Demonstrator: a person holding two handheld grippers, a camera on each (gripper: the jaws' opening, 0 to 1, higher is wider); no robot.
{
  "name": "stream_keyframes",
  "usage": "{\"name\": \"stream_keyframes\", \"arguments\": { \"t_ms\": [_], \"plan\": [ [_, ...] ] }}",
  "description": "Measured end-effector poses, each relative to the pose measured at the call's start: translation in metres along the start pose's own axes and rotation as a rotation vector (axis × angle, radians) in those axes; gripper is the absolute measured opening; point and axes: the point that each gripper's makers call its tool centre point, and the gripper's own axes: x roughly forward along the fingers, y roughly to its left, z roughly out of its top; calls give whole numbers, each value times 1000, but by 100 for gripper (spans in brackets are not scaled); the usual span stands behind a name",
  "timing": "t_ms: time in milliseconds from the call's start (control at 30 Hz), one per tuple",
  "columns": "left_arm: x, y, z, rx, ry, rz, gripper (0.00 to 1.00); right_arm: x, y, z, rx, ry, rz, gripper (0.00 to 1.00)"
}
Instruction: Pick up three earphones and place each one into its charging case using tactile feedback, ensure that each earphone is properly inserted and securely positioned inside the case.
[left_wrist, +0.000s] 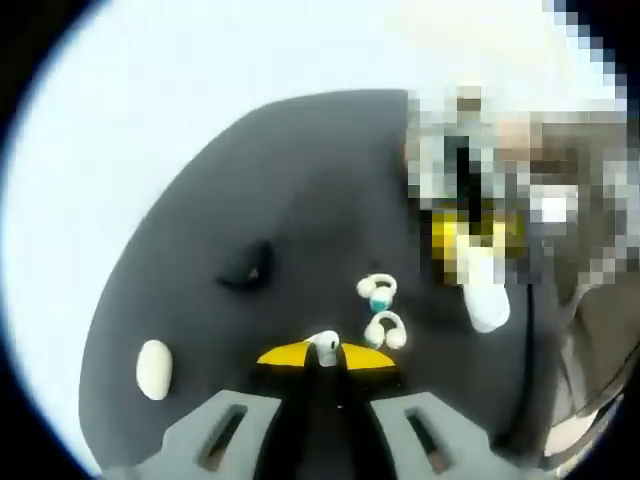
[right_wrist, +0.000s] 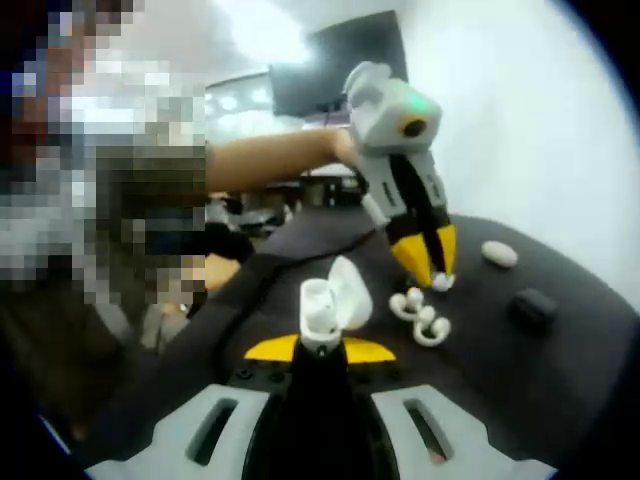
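Jaws of the left gripper (left_wrist: 326, 352) are pinched on a white earbud (left_wrist: 325, 346), held just above the dark mat (left_wrist: 300, 190). Seen from the right gripper view, that same gripper (right_wrist: 433, 272) hangs tips-down over the mat (right_wrist: 560, 350) with the earbud (right_wrist: 441, 282) between its yellow tips, a person's forearm (right_wrist: 270, 155) behind it.

Right gripper's (right_wrist: 320, 345) jaws are pressed on an open white case (right_wrist: 328, 305), lid tipped back, held upright above the near part of the mat. From the left gripper view the case (left_wrist: 484, 290) shows off to the right, below the yellow tips of the right gripper (left_wrist: 470, 240), partly blurred.

Two clip-style earphones (left_wrist: 381, 310) lie on the mat close together, one with a teal part, just ahead of the left gripper's tips; in the right gripper view they (right_wrist: 422, 318) lie just beside the hanging tips. A closed oval white case (left_wrist: 154, 368) rests near the mat's edge, well apart from them; it (right_wrist: 499, 254) shows beyond the left gripper. A small black case (left_wrist: 248, 270) sits between; in the right gripper view it (right_wrist: 532, 306) lies to the right.
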Motion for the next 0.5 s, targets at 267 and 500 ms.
{"name": "stream_keyframes", "arguments": {
  "t_ms": [267, 500],
  "plan": [
    [-32, -2, 0, -33, -39, 43, 8, 0, -1, 0, -11, -1, 0, 17],
    [-61, -34, -10, 1, -36, 52, 8, 0, -1, -1, -17, 1, -3, 17]
  ]
}}
